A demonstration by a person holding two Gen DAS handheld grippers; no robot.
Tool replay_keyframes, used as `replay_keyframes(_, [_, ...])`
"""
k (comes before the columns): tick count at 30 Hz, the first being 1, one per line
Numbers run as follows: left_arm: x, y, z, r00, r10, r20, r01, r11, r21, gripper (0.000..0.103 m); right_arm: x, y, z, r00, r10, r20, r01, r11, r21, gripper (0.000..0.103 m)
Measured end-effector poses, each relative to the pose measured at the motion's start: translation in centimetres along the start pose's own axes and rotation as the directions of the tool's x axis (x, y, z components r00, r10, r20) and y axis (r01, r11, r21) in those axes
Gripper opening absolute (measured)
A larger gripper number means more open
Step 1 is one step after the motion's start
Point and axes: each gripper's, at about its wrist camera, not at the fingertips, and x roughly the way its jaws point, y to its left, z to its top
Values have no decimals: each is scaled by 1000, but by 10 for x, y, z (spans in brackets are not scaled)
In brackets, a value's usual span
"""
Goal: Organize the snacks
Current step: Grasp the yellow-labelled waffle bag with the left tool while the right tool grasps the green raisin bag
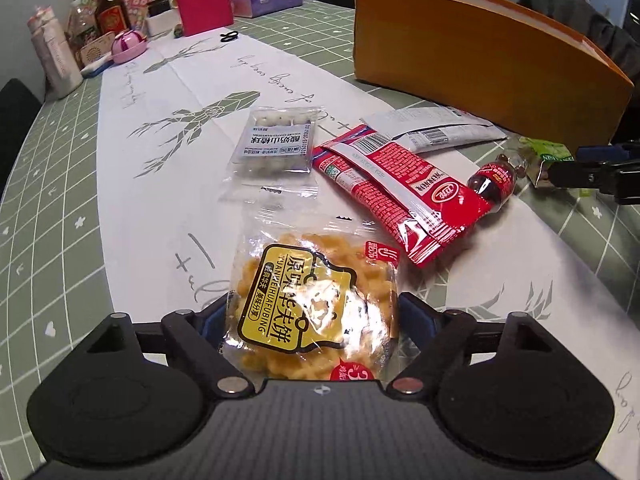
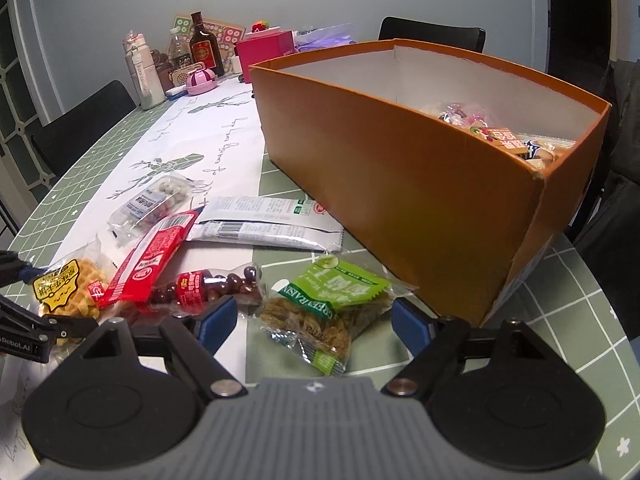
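Left claw (image 1: 310,320) clamped on clear yellow-label waffle packet (image 1: 308,300), presumably for boxing. Right claw (image 2: 314,316) apart, straddling green raisin bag (image 2: 332,304); orange cardboard box (image 2: 400,184) at 1 o'clock for drop-off.

Far end of the table – brown bottle (image 2: 205,46), pink box (image 1: 205,6), scissors (image 1: 229,36), black chair (image 2: 432,34)

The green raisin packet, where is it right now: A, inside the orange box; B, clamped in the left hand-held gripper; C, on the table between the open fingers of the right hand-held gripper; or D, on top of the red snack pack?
C: the green raisin packet lies on the table between the spread fingers of the right hand-held gripper, outside the orange box.
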Motion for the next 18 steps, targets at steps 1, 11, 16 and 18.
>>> replay_keyframes(1, [-1,-2,-1,1000,5,3,-5,1000,-4,98,1,0,0,1000,0,2,0,1000,4,82])
replay_keyframes(11, [-12,-15,-17,998,50,32,-47,995,-91,97,13,-2,3,998,-57,12,57,998,10,73])
replay_keyframes(16, [-19,-20,-29,997,58,41,-53,990,-131,97,2,-1,-3,999,23,-43,-28,995,-98,50])
replay_keyframes(18, [-24,-23,-36,998,49,44,-42,989,-144,96,-7,-1,-10,998,42,-56,-51,985,-165,49])
